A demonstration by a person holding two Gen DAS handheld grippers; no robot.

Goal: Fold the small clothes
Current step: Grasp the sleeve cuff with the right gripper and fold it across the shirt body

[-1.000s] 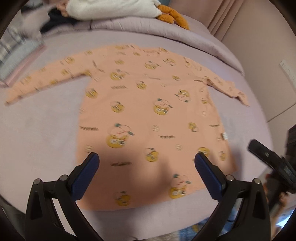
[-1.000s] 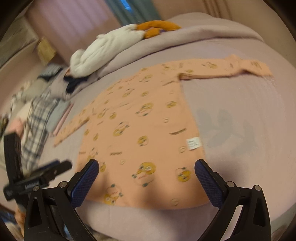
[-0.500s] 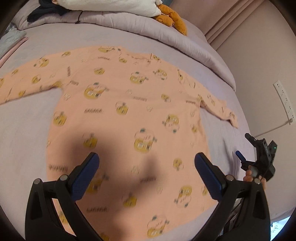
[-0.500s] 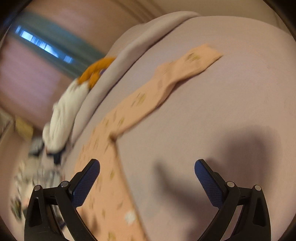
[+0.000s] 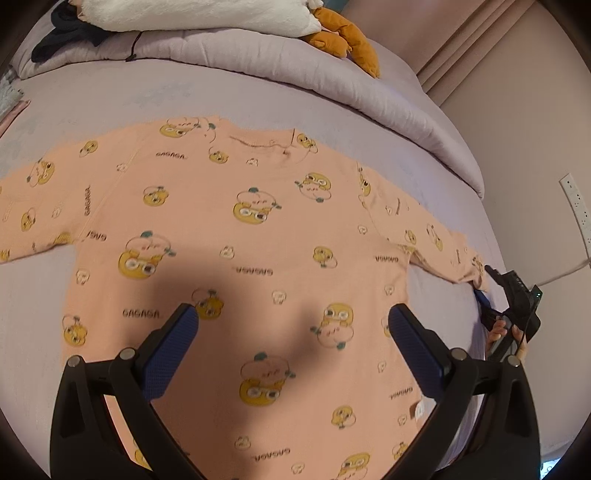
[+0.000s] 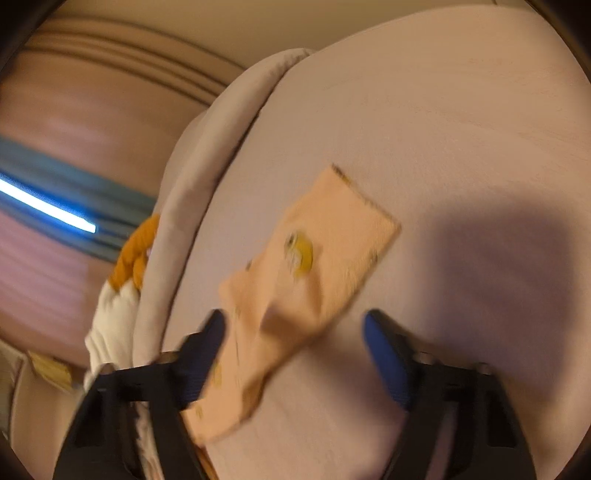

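A small peach long-sleeved shirt with yellow cartoon prints (image 5: 258, 240) lies flat on the pale purple bed (image 5: 110, 96). The left gripper (image 5: 293, 332) hangs over its middle, jaws wide apart and holding nothing. The right gripper (image 6: 295, 332) is at the sleeve end (image 6: 332, 236). Its jaws have just been closing, with the sleeve between them but not yet pinched.

A big bed (image 5: 110, 96) with a pale purple cover holds a peach shirt (image 5: 258, 236) spread flat, sleeves out left and right. At the far edge lies a rolled purple blanket (image 5: 369, 92), with a white and orange soft toy (image 5: 207, 14) on top.
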